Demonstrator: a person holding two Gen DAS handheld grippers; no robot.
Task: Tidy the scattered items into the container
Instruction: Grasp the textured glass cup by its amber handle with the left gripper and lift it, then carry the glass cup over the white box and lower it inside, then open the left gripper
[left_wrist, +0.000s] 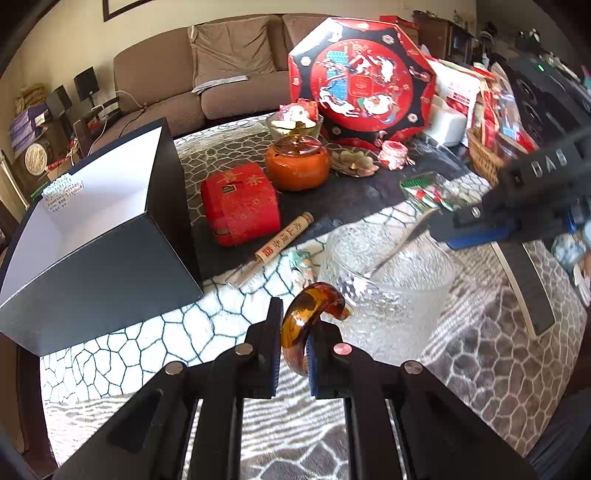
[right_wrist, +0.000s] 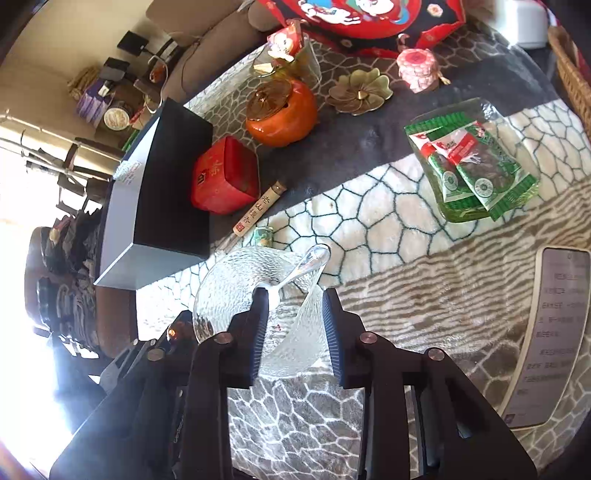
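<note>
1. Firmly pinching the amber handle (left_wrist: 308, 317) of the textured glass pitcher (left_wrist: 388, 291): left claw (left_wrist: 293, 345), pressed together on the curved loop, held low and level.
2. Spread wide over the pitcher's rim: right claw (right_wrist: 295, 332), tilted steeply down, gripping nothing; clear glass spoon (right_wrist: 306, 264) lying just beyond its fingers.
3. Likely heavy, rigid, slick, breakable; best held by the handle, with the body supported.
4. Standing on the table (left_wrist: 480, 350) just right of the open black box (left_wrist: 110, 240).
</note>
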